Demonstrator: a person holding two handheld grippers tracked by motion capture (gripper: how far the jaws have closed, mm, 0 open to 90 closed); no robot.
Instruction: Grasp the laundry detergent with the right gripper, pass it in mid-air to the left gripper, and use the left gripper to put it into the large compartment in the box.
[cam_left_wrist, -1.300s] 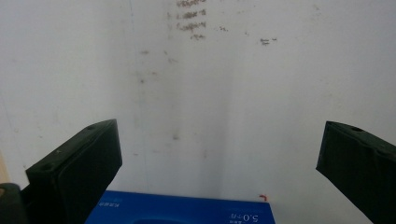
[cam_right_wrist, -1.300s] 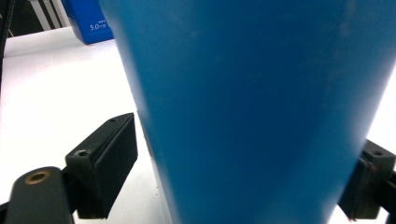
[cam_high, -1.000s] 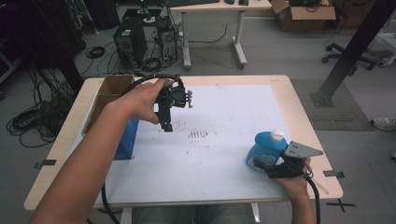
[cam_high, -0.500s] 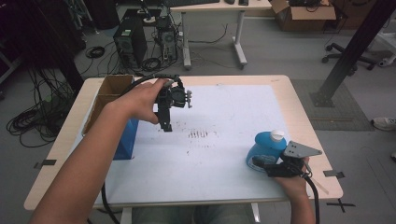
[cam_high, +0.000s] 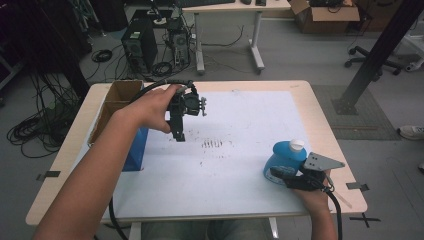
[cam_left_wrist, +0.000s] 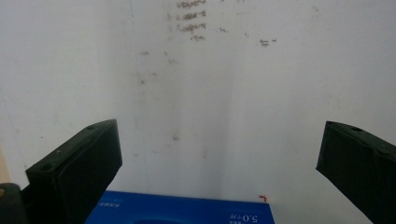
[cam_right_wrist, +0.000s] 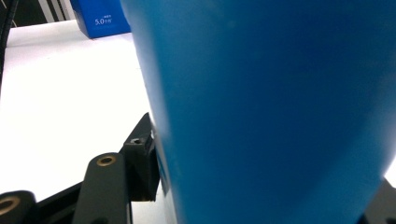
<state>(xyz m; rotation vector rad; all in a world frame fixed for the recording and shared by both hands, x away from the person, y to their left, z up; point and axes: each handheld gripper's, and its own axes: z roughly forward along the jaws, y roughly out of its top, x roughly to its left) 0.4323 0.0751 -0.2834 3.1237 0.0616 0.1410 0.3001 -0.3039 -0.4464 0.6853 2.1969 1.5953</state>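
2 grippers work apart: the right gripper (cam_high: 286, 176) is clamped on the blue bottle (cam_high: 283, 156) standing near the white mat's (cam_high: 240, 115) right edge, probably to steady it, while the left gripper (cam_high: 178, 134), jaws spread wide, hangs empty above the blue box (cam_left_wrist: 180, 210).

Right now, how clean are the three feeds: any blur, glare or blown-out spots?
High view: evenly lit, slightly soft, white mat bright but readable. Left gripper view: sharp on the mat's smudges, left gripper jaws a little soft. Right gripper view: blue bottle so close it is a blurred mass; mat beside it overexposed.
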